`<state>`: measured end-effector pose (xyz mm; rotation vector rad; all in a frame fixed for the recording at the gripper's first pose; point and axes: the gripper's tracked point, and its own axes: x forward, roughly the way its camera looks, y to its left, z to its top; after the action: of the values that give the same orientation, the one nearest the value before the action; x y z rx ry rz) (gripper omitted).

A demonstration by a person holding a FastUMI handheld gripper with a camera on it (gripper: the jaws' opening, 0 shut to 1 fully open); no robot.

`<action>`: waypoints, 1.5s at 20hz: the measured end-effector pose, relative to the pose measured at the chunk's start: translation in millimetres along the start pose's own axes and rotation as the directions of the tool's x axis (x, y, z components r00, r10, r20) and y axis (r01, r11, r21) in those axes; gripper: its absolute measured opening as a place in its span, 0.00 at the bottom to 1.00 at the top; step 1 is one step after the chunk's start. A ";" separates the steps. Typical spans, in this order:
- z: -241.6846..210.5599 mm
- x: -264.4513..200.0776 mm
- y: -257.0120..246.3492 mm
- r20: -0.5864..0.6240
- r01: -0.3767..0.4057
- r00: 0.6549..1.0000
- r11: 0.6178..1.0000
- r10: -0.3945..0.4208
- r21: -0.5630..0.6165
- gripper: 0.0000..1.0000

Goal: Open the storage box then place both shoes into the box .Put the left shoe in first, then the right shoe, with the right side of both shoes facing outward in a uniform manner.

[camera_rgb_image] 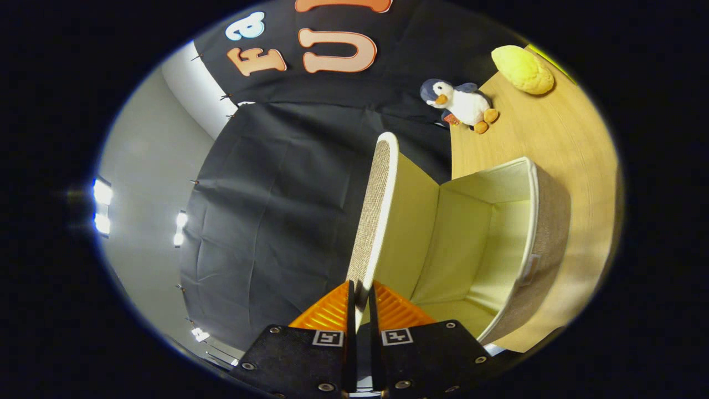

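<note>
Tongs (360, 291) are clamped on the edge of the storage box's lid (376, 205), both fingers pressing its woven panel, with the lid swung up and standing on edge. Beyond the fingers the storage box (545, 221) sits open on the wooden table (576, 144), and farther off a plush penguin (462, 104) and a yellow plush (523, 69) rest apart on it.

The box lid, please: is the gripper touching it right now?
Touching. In the gripper view, both fingers of the gripper close on the edge of the raised lid of the storage box, with no gap showing.
</note>
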<state>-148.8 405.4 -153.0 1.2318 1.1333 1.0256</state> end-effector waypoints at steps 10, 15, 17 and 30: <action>-4.2 77.7 46.5 -0.010 0.027 1.000 0.991 -0.029 -0.127 0.06; -15.3 129.9 46.5 -0.025 0.090 0.995 0.983 -0.095 -0.162 0.07; -17.9 149.8 47.4 -0.024 0.116 0.992 0.975 -0.123 -0.187 0.07; -2.9 106.6 -13.6 0.073 0.344 0.930 0.785 -0.360 -0.516 0.80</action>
<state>-134.6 509.7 -175.1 0.5417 0.9682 0.9737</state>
